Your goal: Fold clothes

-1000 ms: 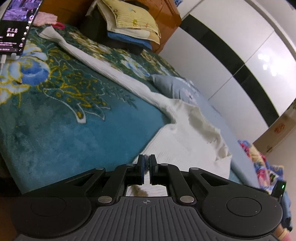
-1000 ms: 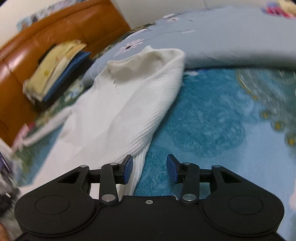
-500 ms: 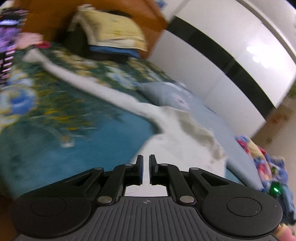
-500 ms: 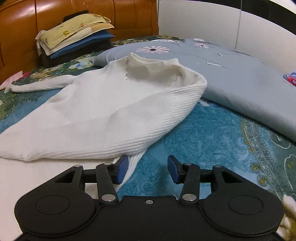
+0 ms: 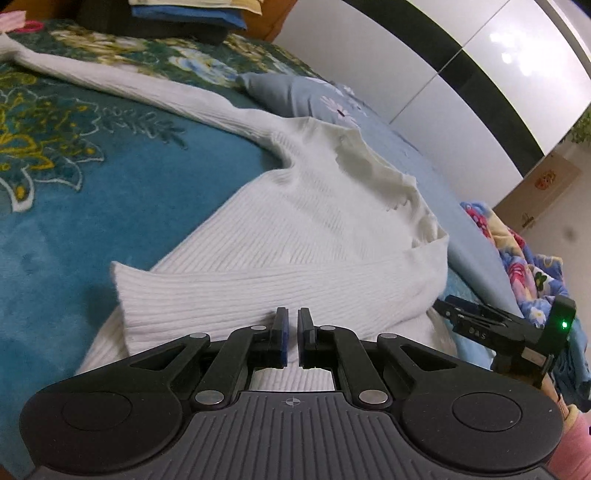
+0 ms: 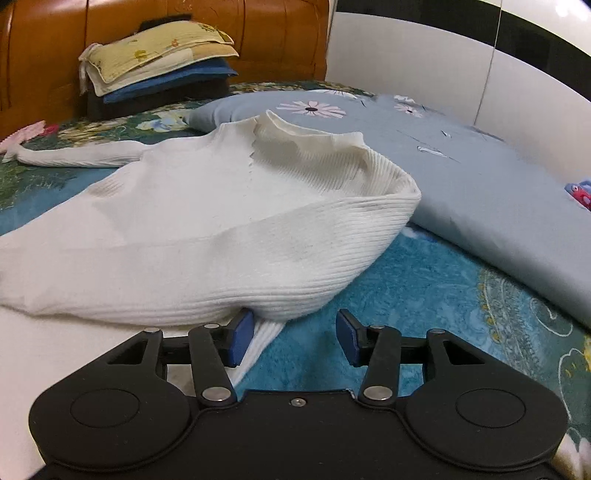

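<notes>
Both claws are seen low over a white ribbed sweater (image 5: 295,236) spread on a bed with a teal floral blanket (image 5: 92,192). In the left wrist view, the left claw (image 5: 291,334) is closed down to a narrow slit between its blue pads, with no cloth seen gripped; the folded-over sleeve lies just ahead of it, toward 12 o'clock. In the right wrist view, the right claw (image 6: 291,338) is held partly open, and nothing is pinched between its pads. Its left pad is tucked just under the edge of the folded sleeve, while its right pad is seen over bare blanket. The hem edge of the sweater is seen between the two pads, nearer the left one.

The sweater's collar is found at about 1 o'clock from the left claw, and its other sleeve is stretched out toward 10 o'clock. A pale blue quilt with daisy prints (image 6: 461,177) is laid beside the sweater, at 2 o'clock from the right claw. A stack of folded cloths (image 6: 159,70) is set against the wooden headboard (image 6: 258,33) at 11 o'clock. The right claw's black frame is visible at 3 o'clock in the left wrist view.
</notes>
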`<state>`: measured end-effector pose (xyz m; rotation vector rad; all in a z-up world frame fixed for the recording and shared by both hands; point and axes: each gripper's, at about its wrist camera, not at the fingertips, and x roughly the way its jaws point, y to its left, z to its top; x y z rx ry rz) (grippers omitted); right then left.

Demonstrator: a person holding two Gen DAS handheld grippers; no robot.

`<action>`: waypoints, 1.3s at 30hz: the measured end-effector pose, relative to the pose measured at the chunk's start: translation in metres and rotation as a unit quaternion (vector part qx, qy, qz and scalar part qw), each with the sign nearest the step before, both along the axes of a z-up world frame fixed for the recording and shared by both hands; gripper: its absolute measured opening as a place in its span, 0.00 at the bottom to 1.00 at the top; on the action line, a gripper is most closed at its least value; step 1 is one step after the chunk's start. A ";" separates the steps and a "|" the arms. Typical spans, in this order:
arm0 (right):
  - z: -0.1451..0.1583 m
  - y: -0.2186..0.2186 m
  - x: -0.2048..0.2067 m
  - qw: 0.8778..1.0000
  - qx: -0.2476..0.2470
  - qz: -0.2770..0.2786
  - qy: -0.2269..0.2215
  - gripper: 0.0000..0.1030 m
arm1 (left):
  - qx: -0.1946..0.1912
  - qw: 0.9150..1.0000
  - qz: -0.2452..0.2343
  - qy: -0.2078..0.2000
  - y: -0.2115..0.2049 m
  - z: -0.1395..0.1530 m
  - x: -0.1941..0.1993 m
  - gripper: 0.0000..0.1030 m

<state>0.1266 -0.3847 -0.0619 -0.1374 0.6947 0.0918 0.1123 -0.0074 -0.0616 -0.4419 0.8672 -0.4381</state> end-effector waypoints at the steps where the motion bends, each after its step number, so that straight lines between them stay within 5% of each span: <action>1: 0.000 -0.002 -0.001 1.000 0.001 0.002 -0.002 0.46 | 0.004 1.000 -0.001 -0.001 -0.001 0.001 0.000 0.03; 5: -0.002 -0.009 0.004 0.999 0.027 -0.014 -0.012 0.47 | 0.006 1.000 -0.002 -0.001 -0.002 0.001 0.000 0.03; 12: 0.020 -0.010 0.012 0.992 0.061 -0.051 -0.096 0.47 | 0.011 1.000 -0.005 -0.001 -0.005 0.003 0.001 0.03; 20: 0.022 -0.009 0.036 0.995 0.062 -0.041 -0.069 0.47 | 0.015 0.997 -0.065 -0.038 -0.038 0.028 -0.004 0.14; 27: 0.024 -0.008 0.045 0.995 0.075 -0.044 -0.058 0.47 | 0.058 0.988 -0.134 -0.056 -0.102 0.028 0.020 0.17; 39: 0.023 -0.011 0.054 0.995 0.081 -0.038 -0.045 0.48 | 0.151 0.971 -0.164 -0.091 -0.174 0.017 0.040 0.34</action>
